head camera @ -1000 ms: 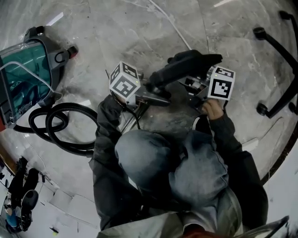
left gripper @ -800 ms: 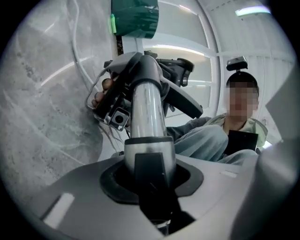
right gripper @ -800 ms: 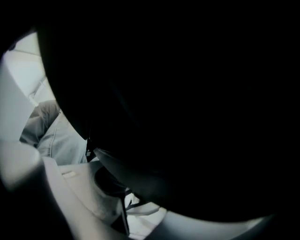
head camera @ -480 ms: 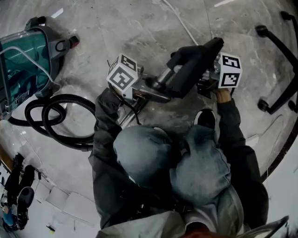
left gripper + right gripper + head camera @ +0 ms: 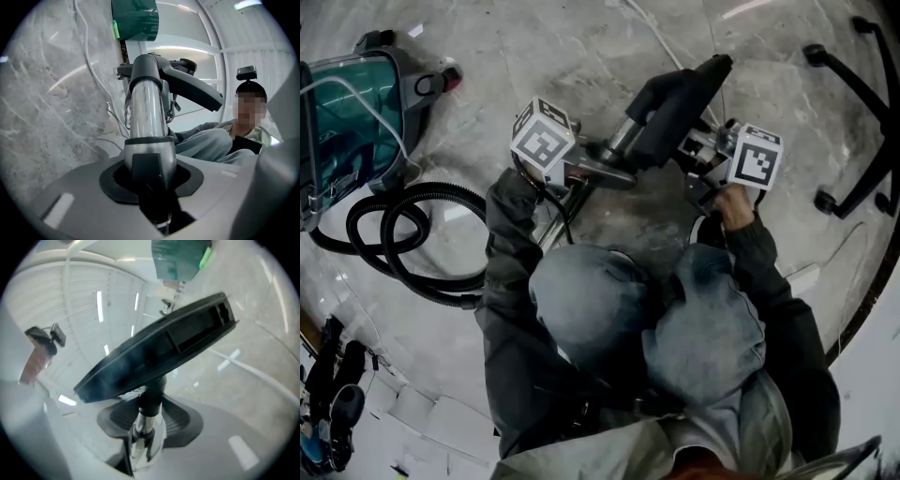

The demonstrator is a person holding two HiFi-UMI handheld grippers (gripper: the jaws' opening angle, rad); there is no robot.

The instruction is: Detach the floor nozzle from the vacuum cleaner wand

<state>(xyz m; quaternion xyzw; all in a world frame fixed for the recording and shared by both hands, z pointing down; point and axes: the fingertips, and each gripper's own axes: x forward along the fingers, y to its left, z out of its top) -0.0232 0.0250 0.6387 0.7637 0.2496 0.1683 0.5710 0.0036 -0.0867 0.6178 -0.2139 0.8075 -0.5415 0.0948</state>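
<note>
Above a grey marble floor (image 5: 581,56), the chrome wand (image 5: 147,108) is clamped by the left gripper (image 5: 592,174). The black nozzle (image 5: 159,352), not yet detached, is pinched at its neck by the right gripper (image 5: 139,439), whose jaws have just been closing. A hose (image 5: 422,248) and canister (image 5: 347,122) are seen well apart.

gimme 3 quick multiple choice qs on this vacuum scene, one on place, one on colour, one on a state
1. The coiled black hose lies:
A on the floor at the left of the person
B across the person's lap
C hanging in mid-air

2. The vacuum canister has a see-through bin that is:
A red
B teal
C yellow

3. The left gripper has its fingers:
A spread with nothing between them
B closed on the hose
C closed on the silver wand

Key:
1 A, the head view shows it looped on the floor at the left.
2 B, the bin is tinted teal.
3 C, the left gripper view shows the wand clamped between them.
</note>
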